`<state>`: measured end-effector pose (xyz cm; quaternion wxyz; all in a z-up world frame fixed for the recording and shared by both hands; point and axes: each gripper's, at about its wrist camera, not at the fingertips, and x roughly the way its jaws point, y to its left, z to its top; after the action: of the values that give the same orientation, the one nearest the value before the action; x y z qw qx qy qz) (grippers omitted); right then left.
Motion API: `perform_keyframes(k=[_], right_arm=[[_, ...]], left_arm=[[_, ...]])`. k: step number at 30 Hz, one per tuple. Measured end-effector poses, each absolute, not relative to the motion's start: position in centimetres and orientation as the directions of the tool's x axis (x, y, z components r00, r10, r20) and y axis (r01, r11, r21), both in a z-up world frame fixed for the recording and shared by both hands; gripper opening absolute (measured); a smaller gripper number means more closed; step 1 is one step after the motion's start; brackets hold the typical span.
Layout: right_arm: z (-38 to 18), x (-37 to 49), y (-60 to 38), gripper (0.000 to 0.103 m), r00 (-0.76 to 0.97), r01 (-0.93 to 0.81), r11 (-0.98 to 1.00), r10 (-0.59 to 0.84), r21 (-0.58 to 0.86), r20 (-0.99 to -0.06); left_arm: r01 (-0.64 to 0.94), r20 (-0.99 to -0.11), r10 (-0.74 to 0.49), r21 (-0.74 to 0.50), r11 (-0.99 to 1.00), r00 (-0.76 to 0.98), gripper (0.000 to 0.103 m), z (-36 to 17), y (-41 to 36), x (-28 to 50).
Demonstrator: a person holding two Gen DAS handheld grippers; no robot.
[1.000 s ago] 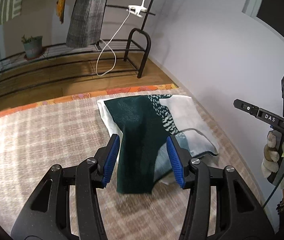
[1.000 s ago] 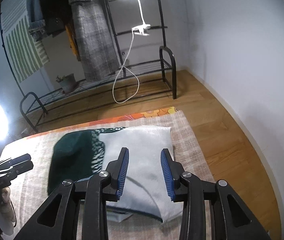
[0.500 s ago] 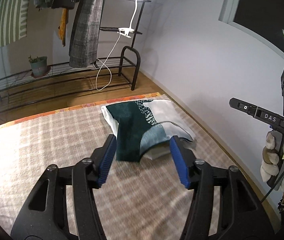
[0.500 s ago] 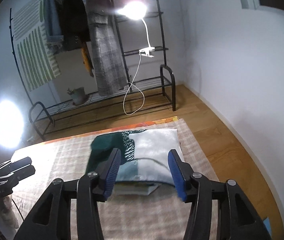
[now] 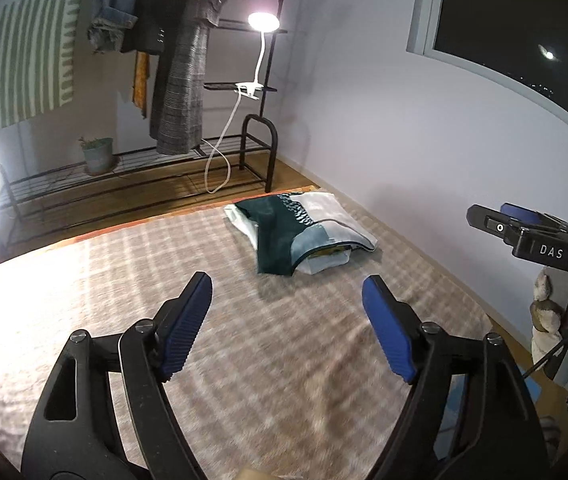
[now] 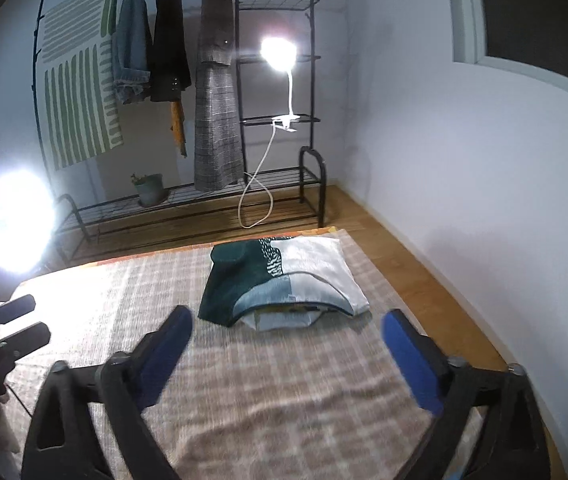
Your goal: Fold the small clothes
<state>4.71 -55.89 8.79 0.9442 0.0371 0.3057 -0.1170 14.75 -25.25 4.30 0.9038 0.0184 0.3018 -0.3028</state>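
left wrist view: left tool (image 5: 285, 320) opening wide, nothing in it
right tool (image 6: 284, 356): opening too, empty
folded clothes (image 6: 280, 284): stacked on checked blanket (image 6: 284, 400), well ahead

A black metal rack (image 6: 276, 120) is standing against the far wall, its low shelves running left above the wooden floor (image 6: 403, 272). A clip-on lamp (image 6: 278, 54) is glowing on the rack, its white cord (image 6: 256, 192) looping down to the floor. Garments are hanging from the rail: a grey checked coat (image 6: 216, 100), a dark jacket (image 6: 170, 56) and a denim piece (image 6: 132, 52), beside a green-striped cloth (image 6: 76, 100). A potted plant (image 6: 148, 188) is sitting on the low shelf. A bright light (image 6: 14, 224) is glaring at the left. The pale wall (image 6: 463, 180) is running along the right, with a dark window (image 5: 503, 28) set high in it.
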Motion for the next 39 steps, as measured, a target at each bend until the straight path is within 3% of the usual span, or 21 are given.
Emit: perform_keyframes(k=[8,24,39], right_arm=[[8.9,1.2,-51.9,0.103,0.810,0.278,0.960,-0.230,0.008,-0.539],[4.1,0.8,-48.5,0.103,0.810,0.317,0.948,-0.263,0.014,-0.524],[3.0,1.4,-47.4,0.103,0.813,0.306,0.952,-0.254,0.013,-0.524]], left_arm=[[0.538,-0.502,-0.491,-0.061,0.841,0.712,0.100,4.7,-21.4,10.5],[0.520,-0.495,-0.443,0.022,0.854,0.747,0.102,1.5,-20.3,8.8],[0.497,-0.526,-0.421,0.003,0.868,0.739,0.102,0.2,-19.0,9.1]])
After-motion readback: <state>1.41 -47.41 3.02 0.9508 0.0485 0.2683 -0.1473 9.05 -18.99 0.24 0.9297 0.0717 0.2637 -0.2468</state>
